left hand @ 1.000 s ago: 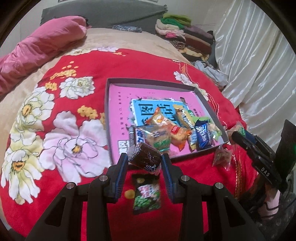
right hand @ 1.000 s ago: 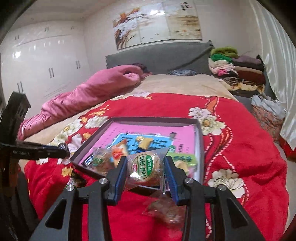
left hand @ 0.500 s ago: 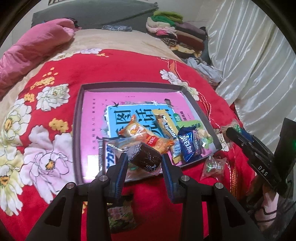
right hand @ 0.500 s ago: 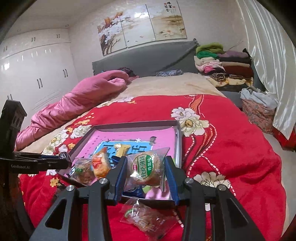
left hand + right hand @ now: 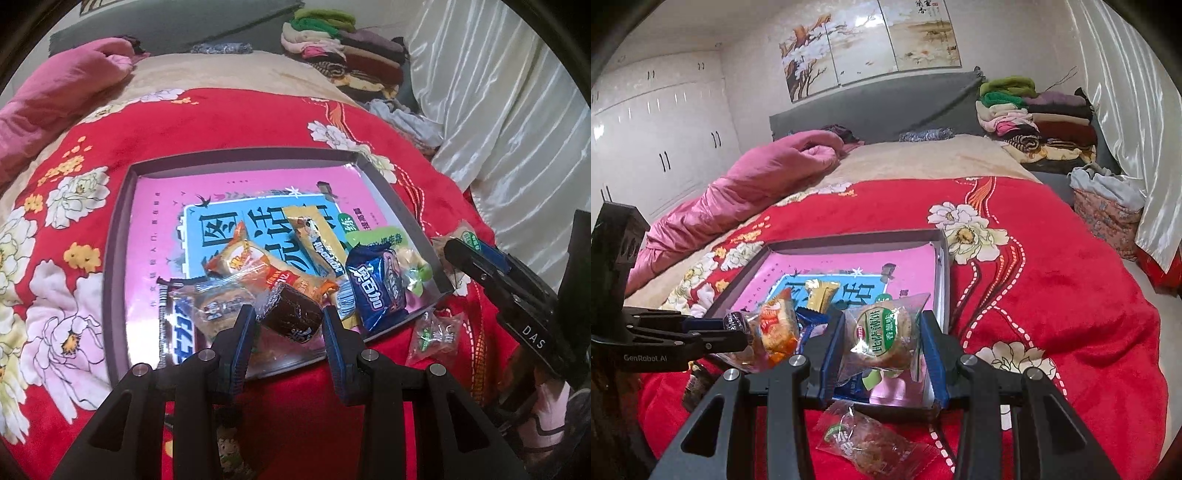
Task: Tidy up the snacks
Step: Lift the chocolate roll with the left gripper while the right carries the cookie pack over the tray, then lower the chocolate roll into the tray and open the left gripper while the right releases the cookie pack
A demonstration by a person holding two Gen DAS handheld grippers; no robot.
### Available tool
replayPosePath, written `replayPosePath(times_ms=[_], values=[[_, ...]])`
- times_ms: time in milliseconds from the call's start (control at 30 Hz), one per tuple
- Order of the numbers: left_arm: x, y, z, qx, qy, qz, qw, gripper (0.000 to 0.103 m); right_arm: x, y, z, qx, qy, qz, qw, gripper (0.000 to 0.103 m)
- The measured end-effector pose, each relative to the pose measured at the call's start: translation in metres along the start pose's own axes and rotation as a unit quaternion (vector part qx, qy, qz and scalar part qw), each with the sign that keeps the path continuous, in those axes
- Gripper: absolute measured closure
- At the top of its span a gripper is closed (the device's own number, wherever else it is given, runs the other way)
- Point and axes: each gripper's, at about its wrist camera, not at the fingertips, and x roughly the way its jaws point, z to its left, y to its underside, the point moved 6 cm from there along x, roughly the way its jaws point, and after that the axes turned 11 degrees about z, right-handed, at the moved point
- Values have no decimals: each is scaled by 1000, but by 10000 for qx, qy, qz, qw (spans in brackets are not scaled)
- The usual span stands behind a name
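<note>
Red blanket (image 5: 1071, 258) looks like plush fleece, curtain (image 5: 498, 92) is shiny satin, snack wrappers (image 5: 376, 284) are glossy crinkly plastic, and the tray (image 5: 118, 236) looks like matt cardboard.

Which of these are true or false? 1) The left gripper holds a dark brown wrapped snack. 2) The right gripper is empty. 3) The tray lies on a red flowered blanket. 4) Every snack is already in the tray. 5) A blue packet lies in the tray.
1) True: the left gripper clamps the dark brown snack.
2) False: the right gripper holds a green-labelled biscuit packet.
3) True: the tray rests on the red blanket.
4) False: a clear-wrapped snack lies on the blanket outside it.
5) True: the blue packet is inside.
</note>
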Motion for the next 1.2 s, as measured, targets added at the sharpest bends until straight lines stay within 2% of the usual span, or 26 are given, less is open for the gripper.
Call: replayPosePath(times_ms=[467, 1200], values=[[9, 1, -5, 108, 1, 28, 9999, 65, 22, 10, 15, -300, 25, 360, 9989, 62], [10, 0, -1, 8, 78, 24, 10000, 65, 35, 13, 16, -231, -38, 541, 9983, 60]])
